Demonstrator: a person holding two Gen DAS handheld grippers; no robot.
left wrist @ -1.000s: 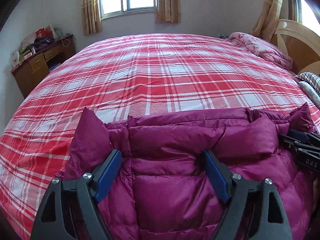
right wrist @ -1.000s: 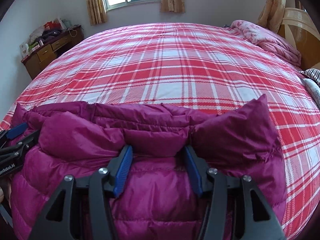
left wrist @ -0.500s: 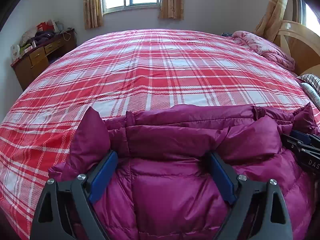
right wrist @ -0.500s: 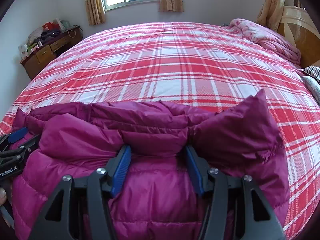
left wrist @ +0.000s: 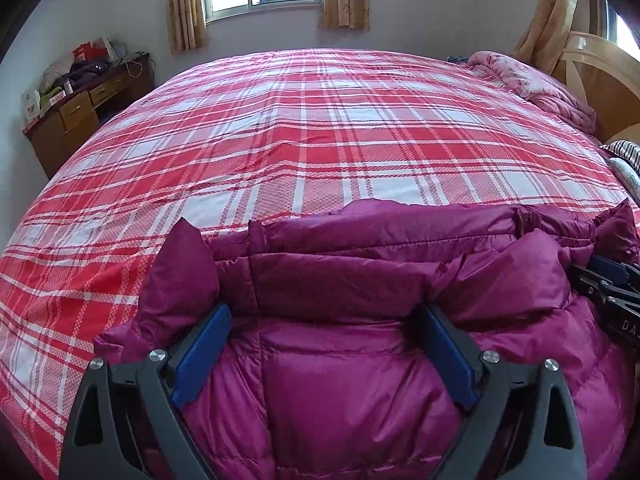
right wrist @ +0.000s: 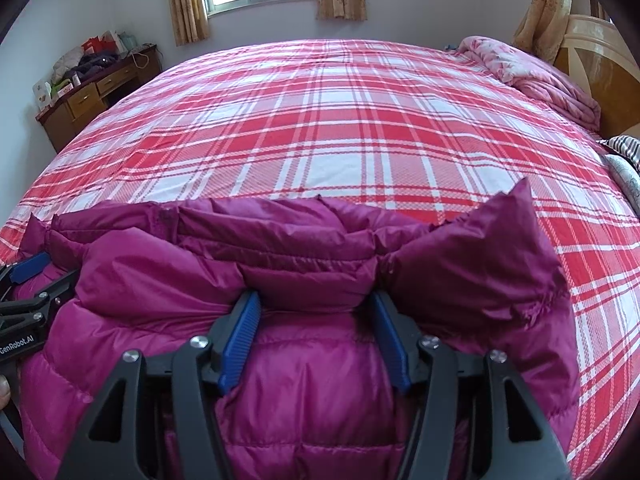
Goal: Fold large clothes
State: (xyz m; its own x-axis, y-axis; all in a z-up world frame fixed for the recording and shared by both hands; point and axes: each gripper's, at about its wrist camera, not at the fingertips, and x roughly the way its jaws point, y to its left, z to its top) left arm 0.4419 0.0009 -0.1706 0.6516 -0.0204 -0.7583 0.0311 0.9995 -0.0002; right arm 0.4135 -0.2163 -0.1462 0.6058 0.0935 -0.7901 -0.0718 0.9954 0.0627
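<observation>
Since the earlier frames, both views have shifted slightly forward over the bed: more plaid shows ahead, while the magenta down jacket (left wrist: 340,360) sits in the same position between the fingers. The jacket lies at the near edge of the red plaid bedspread (left wrist: 320,140), its bunched edge toward the far side. The left gripper (left wrist: 324,316) pinches a wide fold of quilted fabric; its blue pads (left wrist: 202,354) press into the fold from both sides, and a pointed corner of fabric stands up just beside the left pad. The right gripper (right wrist: 314,300) likewise clamps a narrower fold of the jacket (right wrist: 304,380), with a puffed corner rising just right of its fingers. Each gripper appears at the edge of the other's view, gripping the same jacket edge. A wooden desk (left wrist: 80,120) stands at far left; a pink quilt (left wrist: 532,84) lies folded near the headboard (left wrist: 592,64).
</observation>
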